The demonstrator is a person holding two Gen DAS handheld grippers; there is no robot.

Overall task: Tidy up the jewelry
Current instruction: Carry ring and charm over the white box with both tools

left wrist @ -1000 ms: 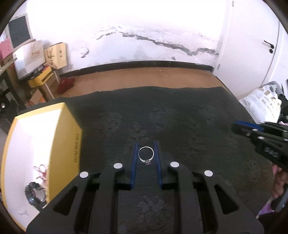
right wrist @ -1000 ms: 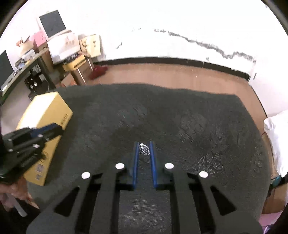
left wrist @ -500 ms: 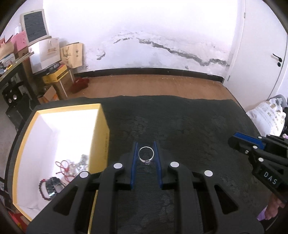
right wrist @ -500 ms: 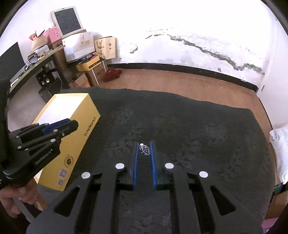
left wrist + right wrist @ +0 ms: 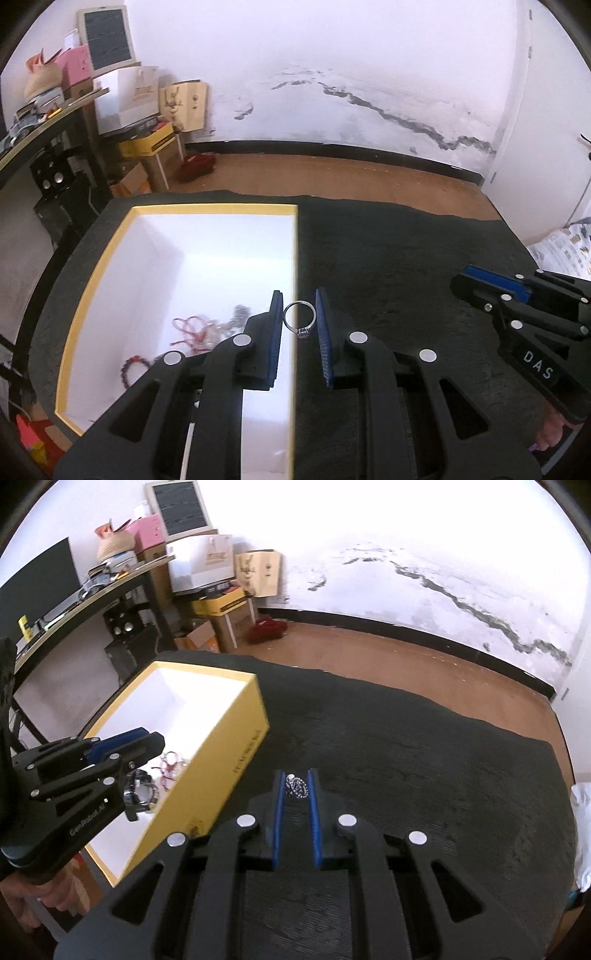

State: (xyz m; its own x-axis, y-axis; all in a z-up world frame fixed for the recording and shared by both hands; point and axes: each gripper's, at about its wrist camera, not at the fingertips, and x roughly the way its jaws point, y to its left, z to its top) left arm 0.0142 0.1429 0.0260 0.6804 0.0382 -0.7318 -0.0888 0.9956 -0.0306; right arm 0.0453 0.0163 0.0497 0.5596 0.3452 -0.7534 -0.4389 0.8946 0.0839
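My left gripper (image 5: 299,317) is shut on a silver ring (image 5: 300,318) with a small stone and holds it over the right rim of the open yellow box (image 5: 293,258). The box has a white inside with a red cord (image 5: 188,328), a beaded bracelet (image 5: 133,365) and other pieces on its floor. My right gripper (image 5: 296,786) is shut on a small beaded chain piece (image 5: 296,787) above the dark cloth, right of the box (image 5: 236,746). The left gripper also shows in the right wrist view (image 5: 122,749), over the box.
The box stands on a dark patterned cloth (image 5: 406,258) over the table. A desk with boxes, bags and a monitor (image 5: 177,506) stands at the far left. A white bag (image 5: 565,251) lies at the right. A watch (image 5: 142,794) lies in the box.
My left gripper has moved left with the ring, from over the cloth to the box's right rim. My right gripper has also moved toward the box with its chain piece.
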